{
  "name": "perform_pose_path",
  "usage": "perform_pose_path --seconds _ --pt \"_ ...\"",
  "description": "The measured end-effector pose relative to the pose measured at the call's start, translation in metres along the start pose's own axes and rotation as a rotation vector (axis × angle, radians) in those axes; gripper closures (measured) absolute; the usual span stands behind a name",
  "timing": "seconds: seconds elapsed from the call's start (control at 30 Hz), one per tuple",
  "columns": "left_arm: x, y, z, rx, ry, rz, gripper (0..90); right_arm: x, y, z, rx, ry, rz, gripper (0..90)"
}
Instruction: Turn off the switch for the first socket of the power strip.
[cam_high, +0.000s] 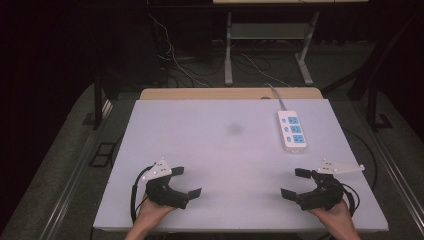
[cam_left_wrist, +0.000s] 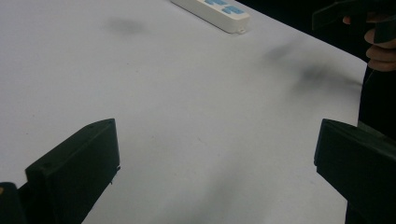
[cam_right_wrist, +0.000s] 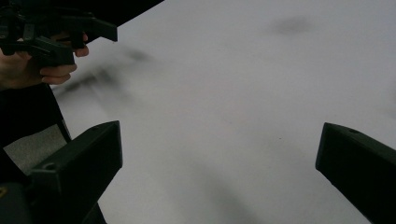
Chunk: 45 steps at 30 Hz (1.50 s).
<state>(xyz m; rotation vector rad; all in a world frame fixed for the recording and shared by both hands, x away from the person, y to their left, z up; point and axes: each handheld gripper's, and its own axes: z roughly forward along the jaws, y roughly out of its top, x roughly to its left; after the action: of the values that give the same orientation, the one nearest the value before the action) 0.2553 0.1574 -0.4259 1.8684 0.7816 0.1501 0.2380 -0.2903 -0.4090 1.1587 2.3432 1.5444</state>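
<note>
Resting at the near edge of the table (cam_high: 165, 115), the left gripper (cam_high: 186, 181) and the right gripper (cam_high: 291, 183) face each other, probably ready to begin work. Both have their jaws wide apart and hold nothing, touching nothing but air above the white top. A power strip (cam_high: 291, 130) lies far right, well apart from both, nearer the right gripper.

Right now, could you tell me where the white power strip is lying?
In the high view, the power strip lies on the table's far right part, beyond the right gripper.
</note>
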Motion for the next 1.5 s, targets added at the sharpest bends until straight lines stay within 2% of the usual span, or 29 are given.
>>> perform_pose_path --seconds 0.43,0.77,1.0,1.1,1.5 --pt "0.0 0.0 0.003 0.018 -0.025 0.014 0.0 -0.001 -0.002 0.0 0.012 0.006 0.013 0.3" --pt "0.0 -0.001 0.002 0.01 -0.033 0.004 0.0 0.0 -0.003 0.003 0.041 0.01 0.013 0.3" --pt "0.0 -0.001 0.0 0.006 -0.034 0.0 0.0 0.003 -0.002 0.007 0.088 0.005 -0.007 0.3" --pt "0.001 -0.001 0.0 0.005 -0.031 -0.003 0.0 0.003 0.0 0.008 0.107 0.004 -0.015 0.3" --pt "0.002 -0.002 -0.001 0.004 -0.03 -0.009 0.0 -0.003 0.012 0.005 0.127 0.005 -0.017 0.3"
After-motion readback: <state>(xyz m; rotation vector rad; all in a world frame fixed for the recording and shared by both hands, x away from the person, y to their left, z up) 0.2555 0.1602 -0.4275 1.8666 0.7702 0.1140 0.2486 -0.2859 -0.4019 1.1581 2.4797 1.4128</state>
